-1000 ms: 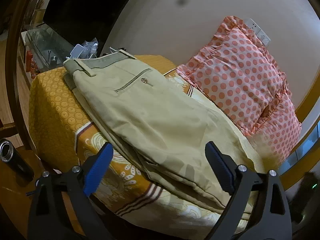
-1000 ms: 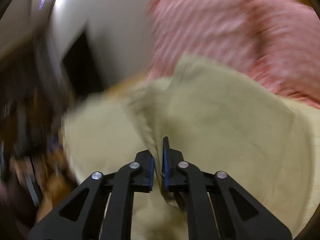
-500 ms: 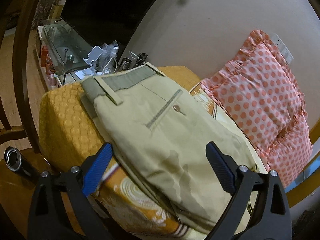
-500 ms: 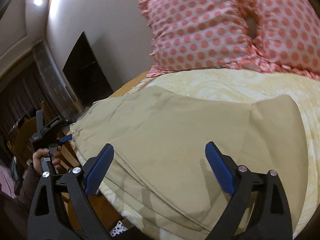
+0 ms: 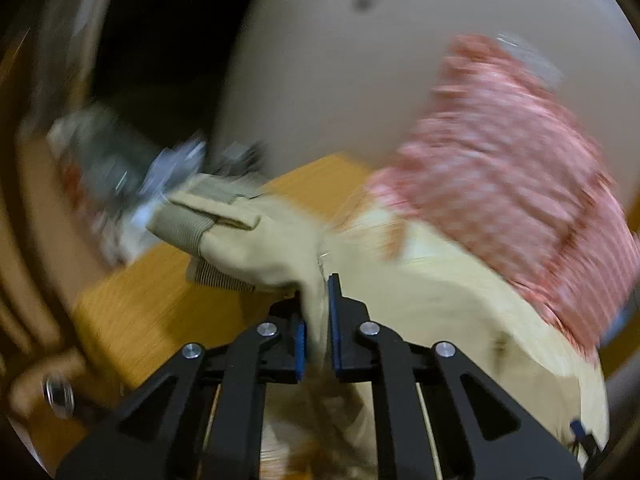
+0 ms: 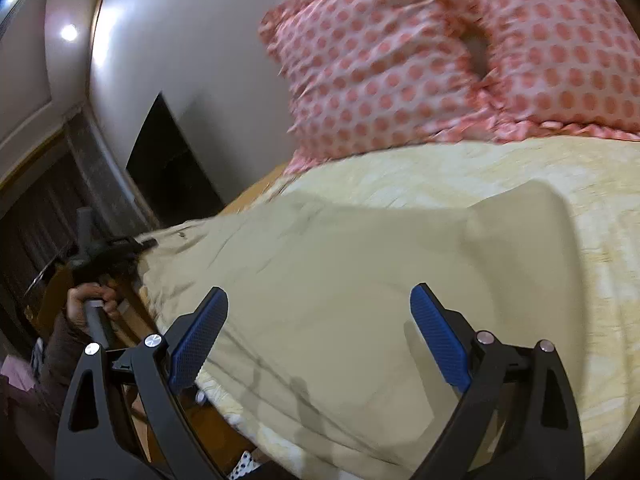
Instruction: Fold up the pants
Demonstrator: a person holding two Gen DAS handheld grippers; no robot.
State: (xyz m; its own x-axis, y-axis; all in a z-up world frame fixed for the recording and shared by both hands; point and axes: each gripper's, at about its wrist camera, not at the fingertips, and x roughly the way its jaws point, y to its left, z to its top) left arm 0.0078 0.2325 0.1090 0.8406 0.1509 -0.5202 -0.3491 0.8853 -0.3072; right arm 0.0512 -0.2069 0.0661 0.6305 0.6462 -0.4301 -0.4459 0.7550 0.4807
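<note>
Left tool is clamped down on the pants near the waistband end, with a fold of khaki cloth pinched between its blue pads; that view is pretty blurred. Right tool is spread wide and holding nothing, hovering over the pants, which lie flat across the bed on a pale yellow cover. Two pink polka-dot pillows sit at the head of the bed against the wall. In the right wrist view the left hand shows at the far left edge, gripping its handle by the waistband.
</note>
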